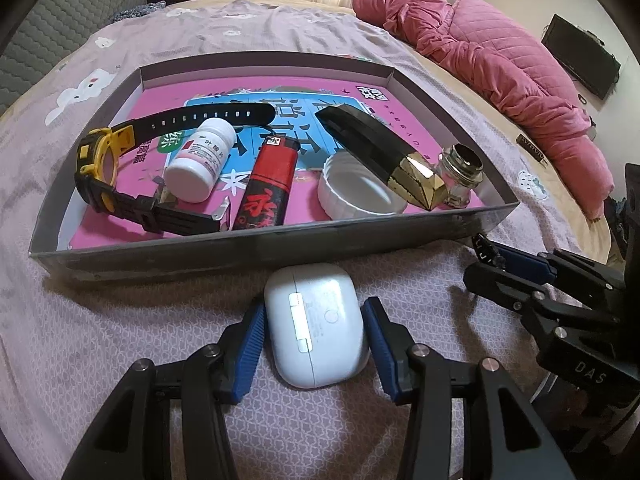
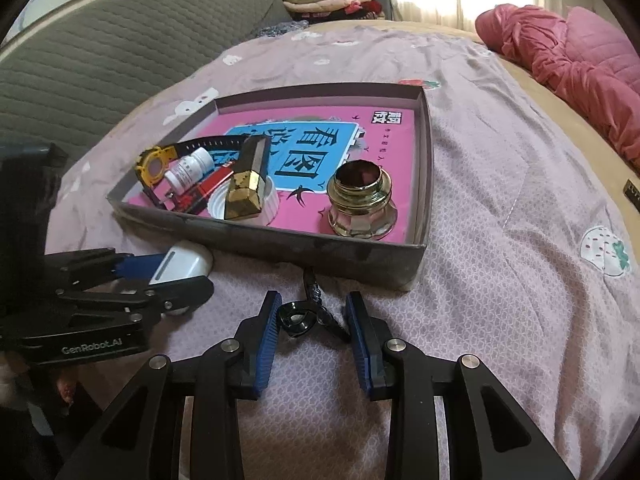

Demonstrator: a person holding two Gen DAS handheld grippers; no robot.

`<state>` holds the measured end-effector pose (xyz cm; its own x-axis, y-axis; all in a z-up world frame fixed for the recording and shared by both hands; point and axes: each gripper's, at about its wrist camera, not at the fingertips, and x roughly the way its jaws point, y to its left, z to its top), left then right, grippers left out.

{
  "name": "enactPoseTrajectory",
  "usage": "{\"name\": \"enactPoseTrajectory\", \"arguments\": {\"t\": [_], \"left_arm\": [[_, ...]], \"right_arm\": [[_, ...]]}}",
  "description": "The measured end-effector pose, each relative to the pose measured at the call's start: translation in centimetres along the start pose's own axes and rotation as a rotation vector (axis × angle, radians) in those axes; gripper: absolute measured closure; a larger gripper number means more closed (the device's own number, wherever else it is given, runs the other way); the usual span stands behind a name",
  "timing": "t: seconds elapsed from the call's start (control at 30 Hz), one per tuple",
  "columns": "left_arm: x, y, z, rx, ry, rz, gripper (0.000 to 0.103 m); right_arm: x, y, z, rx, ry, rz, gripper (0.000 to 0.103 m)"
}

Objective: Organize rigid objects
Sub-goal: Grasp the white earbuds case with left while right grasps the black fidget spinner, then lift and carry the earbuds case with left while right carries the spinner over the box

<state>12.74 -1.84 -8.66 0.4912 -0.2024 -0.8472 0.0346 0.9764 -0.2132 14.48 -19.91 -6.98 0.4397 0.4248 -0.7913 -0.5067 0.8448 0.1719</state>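
We see the left claw point(image 1: 314, 344) gripping the white earbud case point(image 1: 316, 324) on the bed, just before the box's point(image 1: 256, 246) near wall. The right claw point(image 2: 312, 330), half open, brackets a small black clip point(image 2: 298, 318); contact is unclear.

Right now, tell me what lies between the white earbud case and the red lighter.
The box's grey front wall stands between them: the white earbud case lies outside on the bedspread, the red lighter inside. The left wrist view shows it.
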Motion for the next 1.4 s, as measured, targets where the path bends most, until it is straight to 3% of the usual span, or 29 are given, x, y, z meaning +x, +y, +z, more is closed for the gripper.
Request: {"name": "enactPoseTrajectory", "arguments": {"t": [0.37, 0.43, 0.77, 1.2, 1.4], "left_arm": [[-0.5, 0.2, 0.0, -0.005, -0.001, -0.011, 0.057], [-0.6, 0.4, 0.0, -0.016, -0.003, -0.019, 0.058], [-1.5, 0.5, -0.1, -0.014, -0.021, -0.024, 0.058], [-5.7, 1.0, 0.7, -0.010, -0.165, -0.030, 0.058], [-6.1, 1.9, 1.3, -0.040, -0.184, -0.027, 0.058]], "right_arm": [[-1.3, -0.1, 0.2, 0.022, -0.042, 0.024, 0.073], [-1.6, 0.0, 0.3, 0.020, -0.056, 0.033, 0.080], [-1.6, 0.1, 0.4, 0.014, -0.057, 0.031, 0.080], [-4.4, 0.9, 1.8, -0.001, -0.199, 0.095, 0.080], [-4.5, 1.4, 2.5, -0.008, -0.227, 0.103, 0.080]]}}
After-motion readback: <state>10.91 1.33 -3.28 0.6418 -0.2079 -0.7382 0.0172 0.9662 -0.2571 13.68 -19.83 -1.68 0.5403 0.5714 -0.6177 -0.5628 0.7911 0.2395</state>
